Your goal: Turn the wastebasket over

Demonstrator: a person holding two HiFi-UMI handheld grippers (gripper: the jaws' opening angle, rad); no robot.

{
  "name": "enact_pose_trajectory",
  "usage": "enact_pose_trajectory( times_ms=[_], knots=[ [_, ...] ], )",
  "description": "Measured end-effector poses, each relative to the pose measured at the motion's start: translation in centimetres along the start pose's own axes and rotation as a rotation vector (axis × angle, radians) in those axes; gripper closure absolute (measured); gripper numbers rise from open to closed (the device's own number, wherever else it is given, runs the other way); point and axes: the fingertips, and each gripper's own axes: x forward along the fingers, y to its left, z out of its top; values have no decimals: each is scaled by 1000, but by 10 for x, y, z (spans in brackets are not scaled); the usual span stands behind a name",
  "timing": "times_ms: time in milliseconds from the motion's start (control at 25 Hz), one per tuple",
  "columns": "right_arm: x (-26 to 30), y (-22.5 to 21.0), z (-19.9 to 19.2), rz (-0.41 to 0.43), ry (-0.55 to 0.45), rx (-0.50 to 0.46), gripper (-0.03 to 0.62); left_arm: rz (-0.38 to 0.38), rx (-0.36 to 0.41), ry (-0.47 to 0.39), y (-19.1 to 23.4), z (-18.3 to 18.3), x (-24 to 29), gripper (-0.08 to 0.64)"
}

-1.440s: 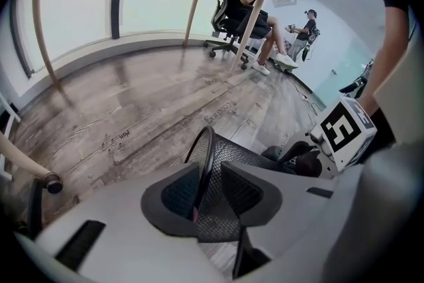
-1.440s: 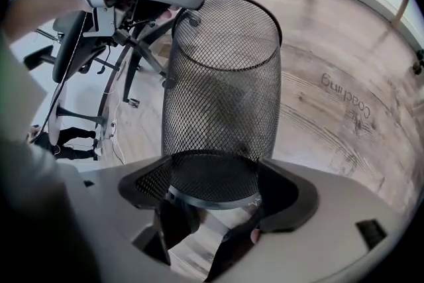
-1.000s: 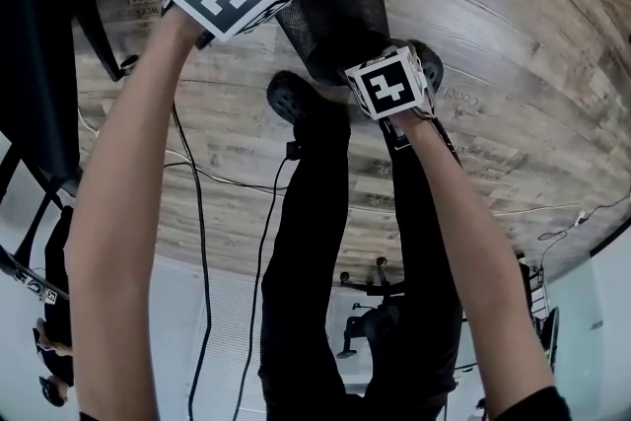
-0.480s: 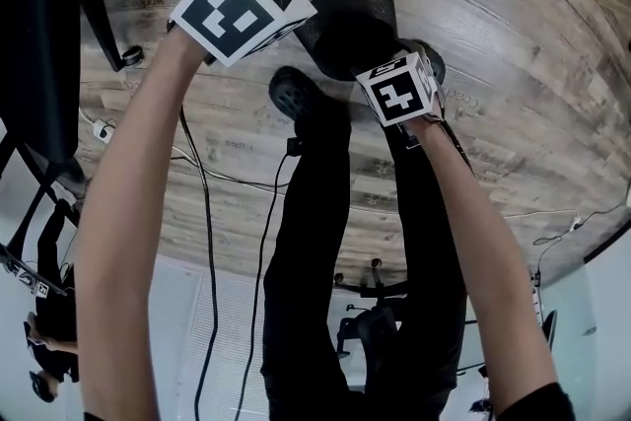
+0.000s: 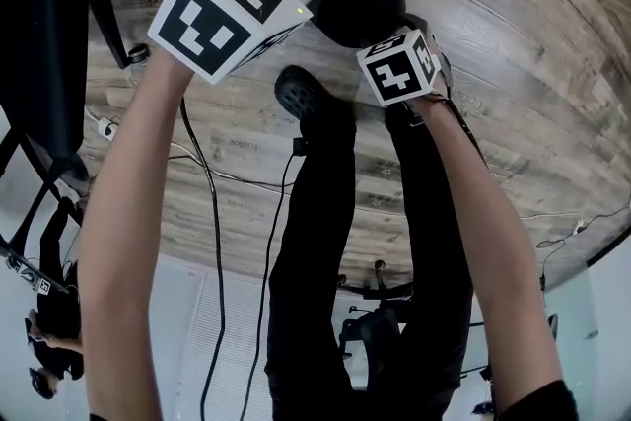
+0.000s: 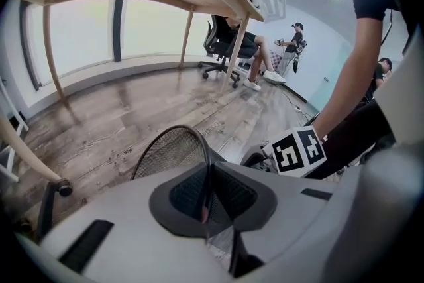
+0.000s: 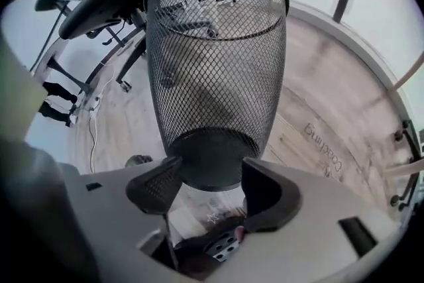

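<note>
Wastebasket (image 7: 215, 56) at twelve o'clock hangs by its rim, pinched in the left gripper (image 6: 209, 192) jaws; the right gripper (image 7: 212, 189) jaws, spread but just closing, flank its base to flip it.

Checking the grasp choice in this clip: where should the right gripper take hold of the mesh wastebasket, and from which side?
The solid round base, from the bottom end, jaws straddling its sides. The wastebasket tapers to its narrowest there, and the left gripper clamps the rim opposite. The right gripper has just been closing, base between its jaws, seemingly not pressing.
</note>
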Motion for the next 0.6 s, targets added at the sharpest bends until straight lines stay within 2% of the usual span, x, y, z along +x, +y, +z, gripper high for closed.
enact_pose_trajectory(
  times_ms=[160, 360, 440, 600],
  knots=[
    [-5, -2, -1, -25, -31, 23, 364, -9, -29, -23, -10, 1, 1, 515],
    [-15, -9, 0, -30, -49, 52, 401, -24, -19, -17, -26, 0, 6, 515],
    [-22, -13, 5, -33, -69, 63, 442, -22, -38, -18, -28, -1, 7, 515],
    [-45, -20, 14, 50, -121, 146, 451, -9, -57, -13, -34, -2, 8, 515]
  ],
)
